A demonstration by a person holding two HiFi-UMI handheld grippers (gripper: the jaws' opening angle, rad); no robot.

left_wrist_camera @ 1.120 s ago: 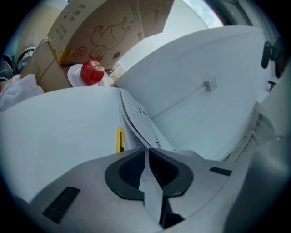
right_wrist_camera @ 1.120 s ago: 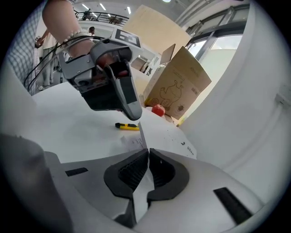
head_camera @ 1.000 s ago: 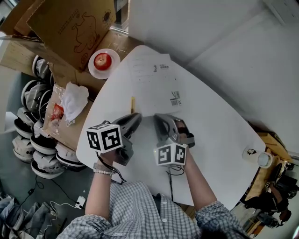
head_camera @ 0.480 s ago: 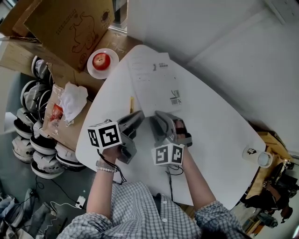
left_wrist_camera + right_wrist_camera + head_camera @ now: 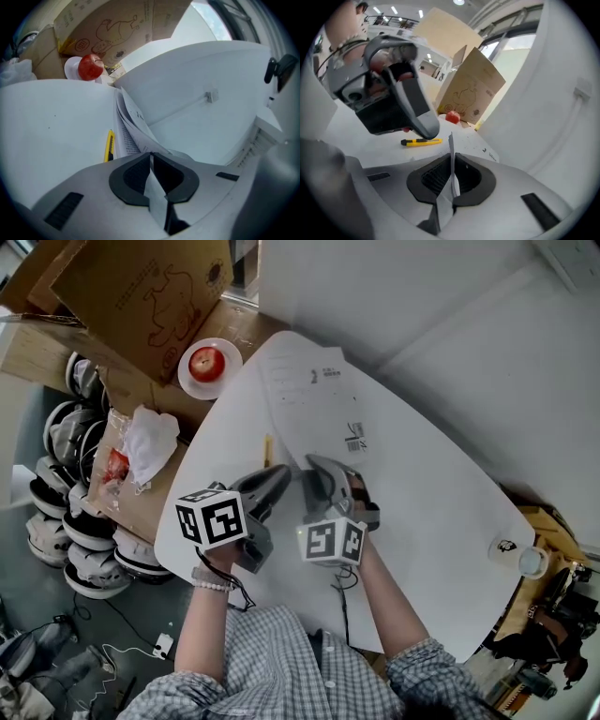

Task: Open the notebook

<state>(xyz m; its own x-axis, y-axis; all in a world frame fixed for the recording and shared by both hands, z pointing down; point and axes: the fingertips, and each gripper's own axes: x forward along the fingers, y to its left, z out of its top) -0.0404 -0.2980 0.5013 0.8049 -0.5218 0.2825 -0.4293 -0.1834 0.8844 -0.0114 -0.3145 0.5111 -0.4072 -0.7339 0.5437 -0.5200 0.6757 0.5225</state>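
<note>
Now both grippers meet at the near edge of the notebook (image 5: 314, 404), which lies on the white table (image 5: 441, 493) at twelve o'clock from the person. The left gripper (image 5: 278, 472) is clamped on a page (image 5: 154, 194), with other leaves fanning out beyond it. The right gripper (image 5: 312, 465), just beside it at three o'clock, has a sheet (image 5: 451, 140) standing between its pads. They pinch it, though the jaws have just been easing apart. A yellow utility knife (image 5: 266, 450) lies at eleven o'clock of the left gripper.
</note>
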